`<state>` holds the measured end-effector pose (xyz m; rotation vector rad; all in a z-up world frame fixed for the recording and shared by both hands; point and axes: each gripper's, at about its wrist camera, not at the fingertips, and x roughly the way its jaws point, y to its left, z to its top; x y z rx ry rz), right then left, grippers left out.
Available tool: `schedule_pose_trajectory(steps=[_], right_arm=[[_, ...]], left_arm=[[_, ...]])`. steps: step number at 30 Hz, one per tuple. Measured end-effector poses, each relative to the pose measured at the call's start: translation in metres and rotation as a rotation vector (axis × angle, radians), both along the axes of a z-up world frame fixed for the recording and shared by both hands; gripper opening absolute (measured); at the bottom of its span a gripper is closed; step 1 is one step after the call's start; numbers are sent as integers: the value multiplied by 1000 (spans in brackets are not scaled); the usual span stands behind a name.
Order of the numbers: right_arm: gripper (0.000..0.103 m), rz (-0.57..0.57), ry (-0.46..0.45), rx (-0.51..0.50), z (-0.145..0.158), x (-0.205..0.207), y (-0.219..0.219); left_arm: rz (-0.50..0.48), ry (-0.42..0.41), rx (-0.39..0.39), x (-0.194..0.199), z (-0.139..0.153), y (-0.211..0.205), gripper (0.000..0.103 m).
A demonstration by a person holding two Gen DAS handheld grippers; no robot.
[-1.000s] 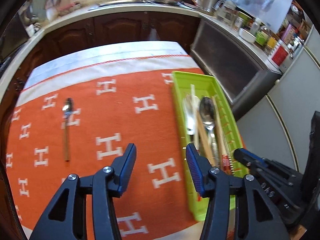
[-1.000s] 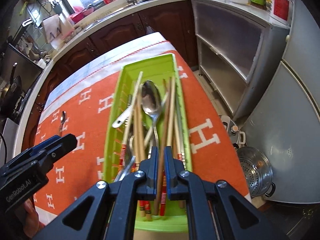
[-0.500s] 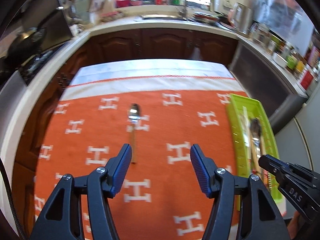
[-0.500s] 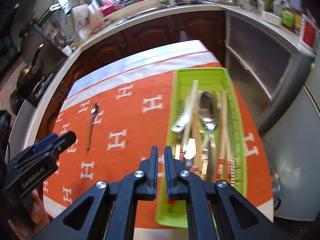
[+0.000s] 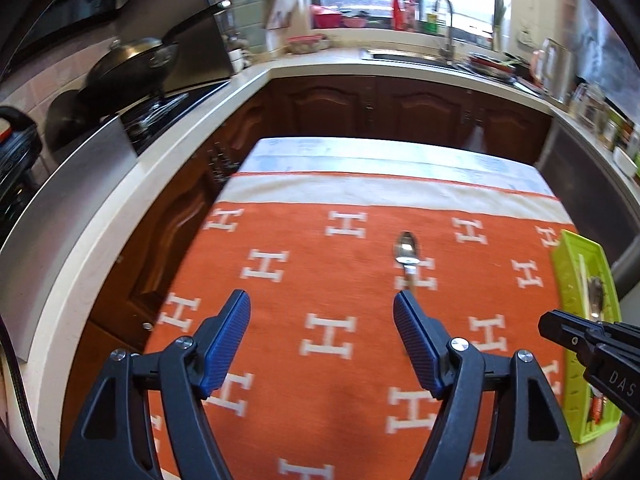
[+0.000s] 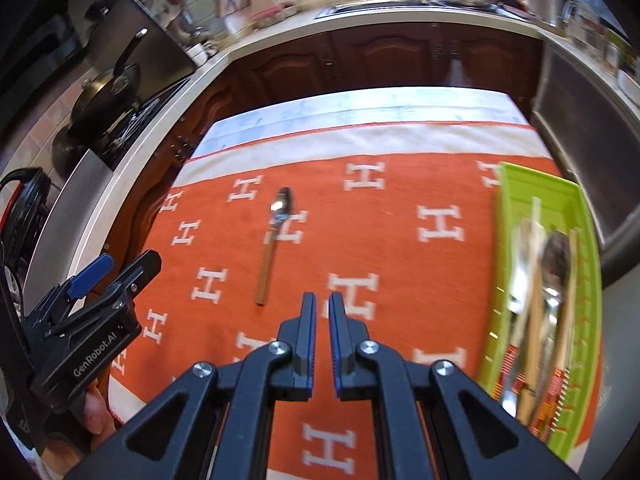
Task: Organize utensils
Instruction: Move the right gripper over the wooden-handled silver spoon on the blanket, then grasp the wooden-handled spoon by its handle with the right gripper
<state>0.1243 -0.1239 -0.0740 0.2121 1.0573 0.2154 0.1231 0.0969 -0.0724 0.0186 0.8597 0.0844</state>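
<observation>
A spoon (image 6: pixel 275 236) with a metal bowl and a wooden handle lies alone on the orange cloth (image 6: pixel 380 240); in the left wrist view the spoon (image 5: pixel 406 254) sits just beyond my right-hand finger. My left gripper (image 5: pixel 322 312) hovers over the cloth, its jaws opening with nothing between them. It also shows at the left edge of the right wrist view as the left gripper (image 6: pixel 120 276). My right gripper (image 6: pixel 322 304) is shut and empty, to the right of the spoon's handle end. A green tray (image 6: pixel 508 184) at the right holds several utensils.
The cloth covers a table that ends at dark wooden cabinets (image 5: pixel 380 108). A stove with a pan (image 5: pixel 132 64) stands at the left, a sink (image 5: pixel 408 54) at the back. A grey appliance (image 6: pixel 580 120) flanks the table's right side.
Both grippers have swung left, away from the green tray towards the lone spoon. The left gripper's jaws have spread wider. The right gripper has stayed shut.
</observation>
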Motion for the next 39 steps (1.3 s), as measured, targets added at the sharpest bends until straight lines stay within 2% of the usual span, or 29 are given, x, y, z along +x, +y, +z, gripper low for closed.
schedule_pose_trajectory(steps=[4,10,15,21,28,35,39], right_arm=[[7,27,12,21,-8,21,20],[7,47,59,77,-37,54,39],[7,33,133,107,-72,80,49],[7,17,124,128,-86,94,56],[10,30,100,79,-93,105,71],[10,75,32,-83,-90,109,98],[7,66,36,-78,-89,104,94]], left_arm=[[58,0,25,9,-8,28,72],[123,53,-9,21,-26,64,72],[131,89,-8,22,-42,71,72],[124,113,11,23,-53,70,72],[133,118,3,26,-55,75,72],[154,131,0,24,-60,82,72],[161,131,-4,23,-58,84,72]])
